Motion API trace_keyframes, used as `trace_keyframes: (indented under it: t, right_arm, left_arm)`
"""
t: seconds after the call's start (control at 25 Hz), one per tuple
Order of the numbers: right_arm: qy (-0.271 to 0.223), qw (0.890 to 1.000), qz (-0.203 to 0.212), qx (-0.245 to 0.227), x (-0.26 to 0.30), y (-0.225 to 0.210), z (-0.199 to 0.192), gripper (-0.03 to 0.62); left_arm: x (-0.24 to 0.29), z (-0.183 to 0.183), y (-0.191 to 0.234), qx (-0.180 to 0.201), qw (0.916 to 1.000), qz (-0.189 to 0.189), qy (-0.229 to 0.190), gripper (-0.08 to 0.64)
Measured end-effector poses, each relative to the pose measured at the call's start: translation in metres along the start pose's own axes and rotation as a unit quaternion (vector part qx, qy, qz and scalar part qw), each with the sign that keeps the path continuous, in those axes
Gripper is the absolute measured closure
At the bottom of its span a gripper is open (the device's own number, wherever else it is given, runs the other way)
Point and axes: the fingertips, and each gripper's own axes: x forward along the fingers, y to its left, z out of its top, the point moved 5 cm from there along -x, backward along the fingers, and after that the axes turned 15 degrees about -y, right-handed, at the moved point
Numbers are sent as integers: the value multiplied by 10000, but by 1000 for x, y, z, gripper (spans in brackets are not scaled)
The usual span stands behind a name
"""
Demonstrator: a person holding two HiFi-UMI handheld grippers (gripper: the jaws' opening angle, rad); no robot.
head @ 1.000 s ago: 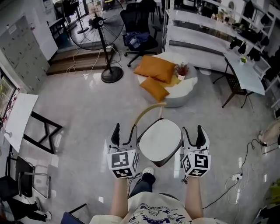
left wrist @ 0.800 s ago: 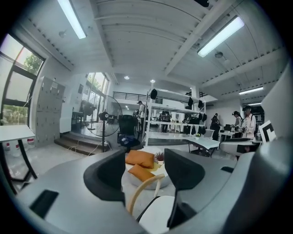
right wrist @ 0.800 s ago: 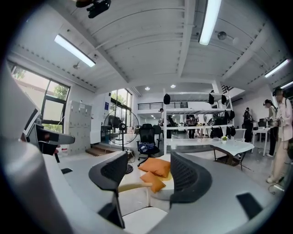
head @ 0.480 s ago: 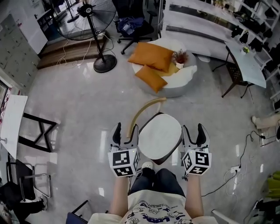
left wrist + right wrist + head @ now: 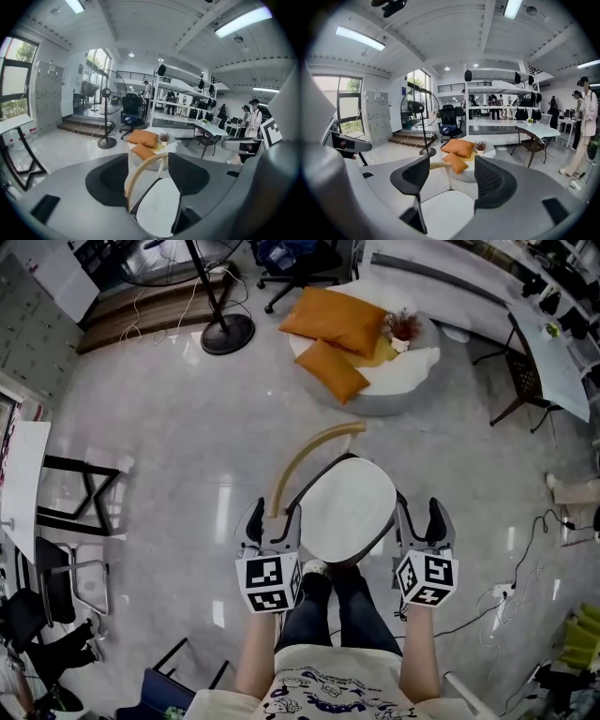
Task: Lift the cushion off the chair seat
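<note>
Left hand-held gripper (image 5: pixel 270 517): jaws apart, clamped on nothing. Its own view shows the wooden back rail (image 5: pixel 137 171) and the near edge of the cushion (image 5: pixel 349 510) through the gap, but no pad touches either. Right hand-held gripper (image 5: pixel 419 514): jaws wide, having just been opening. A white edge of the cushion shows low in the gap, with no pad on it.

Location of the task item: the white, rounded cushion lies flat on the seat of the chair (image 5: pixel 296 459), between the two grippers, which stand just beside its left and right edges. It has not been lifted. The two orange cushions (image 5: pixel 330 317) on the low round white surface (image 5: pixel 408 371) are well apart and are judged to be no part of this job.

Risks, as judged:
- The cushion looks thin and sits close on the seat, so a jaw could close on the seat rim under it and drag the whole chair.
- The back rail is near the left jaws and could be pinched or snagged instead.
- Uneven closing or lifting by the two sides would tilt the cushion and let it slide out onto the glossy floor (image 5: pixel 169 446).
- The person's legs stand close against the chair — a nudge could shift it during the grasp.

Markings: each gripper cube carries square black-and-white markers. The print on the shirt is illegible, and no brand or label can be read.
</note>
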Motion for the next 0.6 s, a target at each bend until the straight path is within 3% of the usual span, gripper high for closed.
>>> trace_keyframes:
  t: [0.24, 0.6]
  right_arm:
    - [438, 9988, 193, -88, 33, -20, -37, 278]
    - [1223, 9912, 480, -158, 62, -43, -121, 278]
  left_arm:
    - [30, -42, -7, -128, 9988, 137, 461, 298]
    - [62, -121, -24, -336, 9937, 144, 1058, 298]
